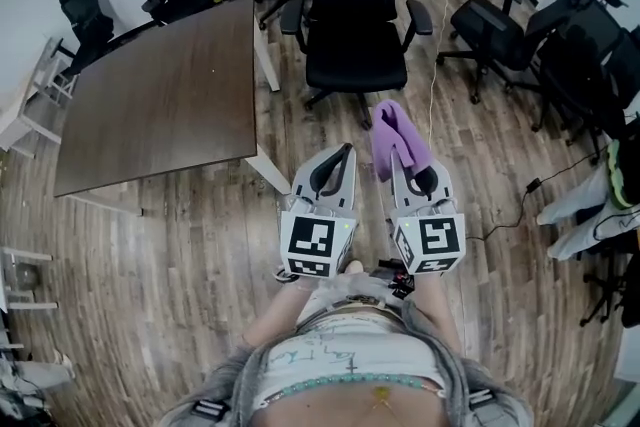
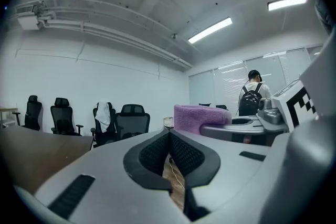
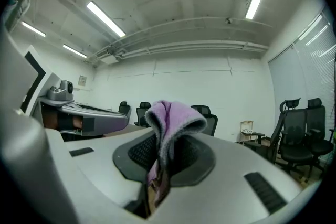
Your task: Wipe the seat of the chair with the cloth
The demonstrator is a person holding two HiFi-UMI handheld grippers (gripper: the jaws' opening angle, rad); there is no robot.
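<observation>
Right claw (image 3: 157, 165) clenched on purple cloth (image 1: 396, 139) at its fold, short of chair seat (image 1: 355, 67); left claw (image 2: 169, 150) clenched, empty. Cloth seemed soft, light, floppy; middle pinch suited wiping

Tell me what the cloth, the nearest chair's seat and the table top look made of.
Cloth: purple, fuzzy pile that folds limply, likely microfibre or terry.
Chair seat: matt black, no shine, probably fabric or mesh over padding; weave too small to tell.
Table top: dark brown, faint grain streaks, dull sheen; wood or wood-look laminate.
</observation>
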